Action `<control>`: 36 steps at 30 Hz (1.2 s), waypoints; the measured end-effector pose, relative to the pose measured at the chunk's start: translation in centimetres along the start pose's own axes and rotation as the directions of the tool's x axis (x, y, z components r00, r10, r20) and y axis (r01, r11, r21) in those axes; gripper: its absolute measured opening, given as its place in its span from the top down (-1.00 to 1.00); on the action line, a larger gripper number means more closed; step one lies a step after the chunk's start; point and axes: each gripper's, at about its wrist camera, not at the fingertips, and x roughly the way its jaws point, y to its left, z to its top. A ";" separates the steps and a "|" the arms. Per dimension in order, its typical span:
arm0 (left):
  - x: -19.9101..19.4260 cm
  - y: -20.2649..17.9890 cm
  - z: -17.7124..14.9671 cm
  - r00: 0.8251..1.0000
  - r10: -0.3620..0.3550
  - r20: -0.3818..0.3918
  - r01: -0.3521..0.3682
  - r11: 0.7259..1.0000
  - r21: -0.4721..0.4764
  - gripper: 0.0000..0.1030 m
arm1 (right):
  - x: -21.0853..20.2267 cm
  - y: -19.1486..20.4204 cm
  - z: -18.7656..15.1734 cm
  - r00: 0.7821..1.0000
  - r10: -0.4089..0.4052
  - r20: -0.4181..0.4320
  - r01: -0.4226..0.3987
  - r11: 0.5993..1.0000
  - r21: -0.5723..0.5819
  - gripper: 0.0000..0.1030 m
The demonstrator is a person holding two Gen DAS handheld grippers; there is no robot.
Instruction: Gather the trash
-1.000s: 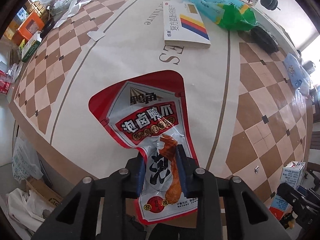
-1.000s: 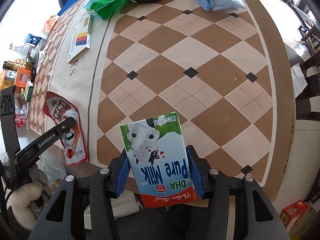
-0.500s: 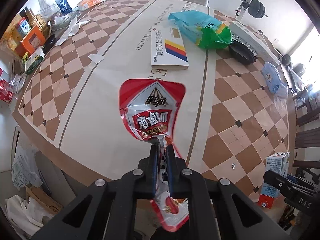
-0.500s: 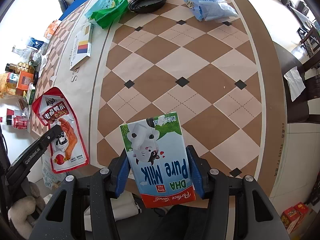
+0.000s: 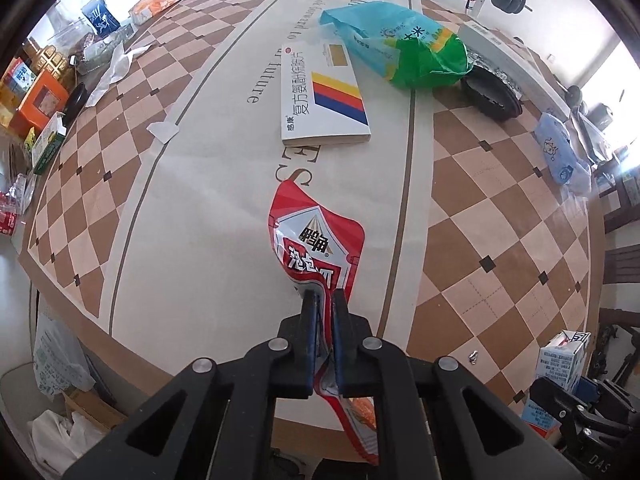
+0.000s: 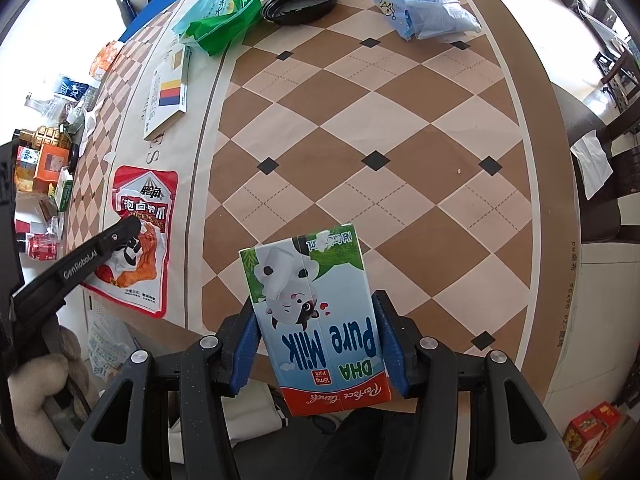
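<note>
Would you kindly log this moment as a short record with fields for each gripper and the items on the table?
left gripper: jaws shut on red snack pouch
right gripper: jaws shut on milk carton
table: medicine box, green-blue bag, black tray, light blue packet
</note>
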 end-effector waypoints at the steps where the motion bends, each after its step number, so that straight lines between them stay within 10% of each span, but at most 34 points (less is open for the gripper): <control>1: -0.1 0.0 -0.3 1.000 0.000 0.007 0.000 1.000 -0.002 0.93 | 0.0 0.0 0.0 1.000 0.001 0.002 -0.001 1.000 0.001 -0.08; 14: -6.1 1.4 -5.1 0.988 -0.070 0.135 0.081 0.994 -0.074 0.95 | -1.9 0.1 -0.9 0.999 0.025 0.040 -0.025 0.999 -0.020 -0.08; 22: -8.2 4.4 -14.7 0.988 -0.116 0.106 0.132 0.977 -0.165 0.95 | -1.4 1.0 -8.3 0.998 0.062 -0.031 -0.066 0.989 -0.130 -0.08; 36: 19.8 5.3 -22.4 0.942 -0.273 -0.196 0.197 0.921 -0.336 0.93 | 20.3 -4.0 -18.8 0.973 -0.050 -0.224 0.019 0.990 -0.139 -0.07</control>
